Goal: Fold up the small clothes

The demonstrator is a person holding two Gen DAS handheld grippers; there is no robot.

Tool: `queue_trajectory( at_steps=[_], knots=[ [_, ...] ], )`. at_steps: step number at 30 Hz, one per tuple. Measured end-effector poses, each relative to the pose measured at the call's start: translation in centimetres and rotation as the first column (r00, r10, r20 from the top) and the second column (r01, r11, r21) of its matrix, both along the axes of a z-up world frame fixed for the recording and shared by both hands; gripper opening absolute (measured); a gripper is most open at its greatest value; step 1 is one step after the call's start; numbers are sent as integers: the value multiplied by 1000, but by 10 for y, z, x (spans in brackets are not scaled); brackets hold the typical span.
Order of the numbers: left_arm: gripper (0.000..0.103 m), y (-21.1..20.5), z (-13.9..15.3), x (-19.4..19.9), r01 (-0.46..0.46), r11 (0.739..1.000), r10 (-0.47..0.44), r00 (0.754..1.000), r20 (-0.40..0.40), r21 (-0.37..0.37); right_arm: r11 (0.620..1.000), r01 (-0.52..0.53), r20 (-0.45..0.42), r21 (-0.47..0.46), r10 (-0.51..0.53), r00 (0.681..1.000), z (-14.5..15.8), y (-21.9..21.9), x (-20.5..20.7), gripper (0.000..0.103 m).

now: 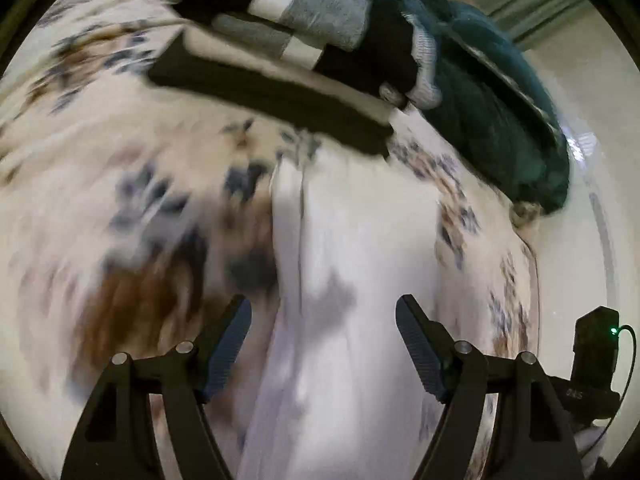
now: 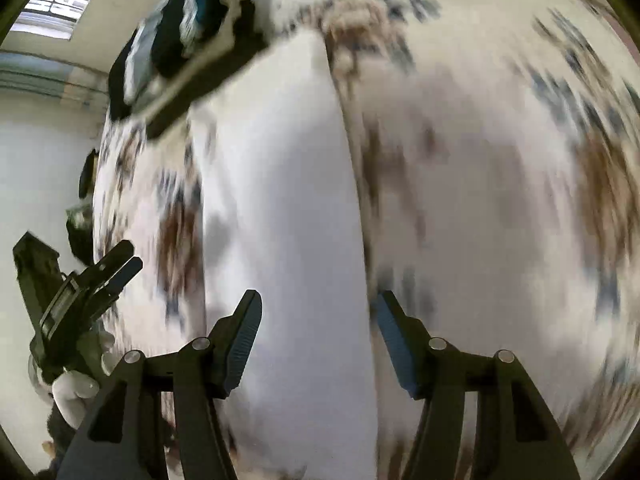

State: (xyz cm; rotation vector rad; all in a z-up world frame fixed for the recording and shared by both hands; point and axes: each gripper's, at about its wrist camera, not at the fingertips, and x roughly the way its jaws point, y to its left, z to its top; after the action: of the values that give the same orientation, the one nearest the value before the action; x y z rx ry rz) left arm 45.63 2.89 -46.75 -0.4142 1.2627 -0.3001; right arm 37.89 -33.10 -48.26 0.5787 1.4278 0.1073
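Observation:
A white garment [image 1: 352, 264] lies flat as a long strip on the floral bedspread [image 1: 120, 200]. It also shows in the right wrist view [image 2: 280, 220]. My left gripper [image 1: 323, 312] hovers over its near part, open and empty. My right gripper [image 2: 318, 308] is open and empty above the same garment, near its right edge. The left gripper [image 2: 120, 268] shows at the left of the right wrist view. Both views are motion-blurred.
A pile of dark, grey and white clothes [image 1: 312, 32] lies at the far end of the bed, beside a teal knit item [image 1: 500, 112]. The pile also shows in the right wrist view [image 2: 188, 40]. The bed edge [image 1: 532, 248] drops to a pale floor on the right.

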Motion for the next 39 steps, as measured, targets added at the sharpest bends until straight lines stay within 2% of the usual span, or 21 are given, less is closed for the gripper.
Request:
queue_trajectory(
  at_steps=[3,6,8,9,10,11,15,16,17,18,21,29,35,39],
  knots=[
    [73,-17,-39,68,-9,1000,10,999,-50,9,1000,12,21,7,-12,1000,-35,-18,81,62],
    [73,-23,-65,95,-3,1000,1,994,-105,-17,999,17,10,48,-18,1000,-72,-25,147,62],
    [71,-24,-71,102,-14,1000,12,996,-92,-16,995,3,-6,97,-3,1000,-95,-23,177,62],
    [61,-24,-71,101,-16,1000,15,998,-67,-15,995,-8,-13,103,9,1000,-103,-20,187,62],
    [25,-24,-69,99,-9,1000,9,999,-33,-7,994,-26,-22,108,29,999,-111,-18,200,62],
    [12,-26,-69,99,5,1000,-5,1000,-28,-4,993,-34,-31,113,38,999,-119,-15,209,62],
    [9,-27,-66,103,2,1000,-2,1000,21,-11,981,-40,-30,188,46,998,-128,-9,230,60],
    [9,-26,-62,102,-1,1000,2,999,37,-19,974,-50,-3,219,52,999,-124,-8,233,52],
    [9,-25,-59,101,0,1000,2,999,49,-28,974,-65,3,219,66,998,-120,-5,236,24],
    [8,-24,-54,100,-1,1000,3,998,63,-31,975,-74,12,209,73,997,-115,-2,238,13],
    [8,-22,-41,95,-2,999,6,995,96,-41,975,-112,70,194,100,993,-93,8,239,8],
    [8,-12,19,55,4,994,18,977,213,-105,970,-171,203,173,135,970,-19,25,194,7],
    [8,-2,51,-1,14,989,24,967,252,-146,963,-201,274,179,147,950,27,25,119,7],
    [8,0,53,-46,16,988,20,972,232,-154,962,-220,279,164,169,945,35,22,54,7]
  ],
)
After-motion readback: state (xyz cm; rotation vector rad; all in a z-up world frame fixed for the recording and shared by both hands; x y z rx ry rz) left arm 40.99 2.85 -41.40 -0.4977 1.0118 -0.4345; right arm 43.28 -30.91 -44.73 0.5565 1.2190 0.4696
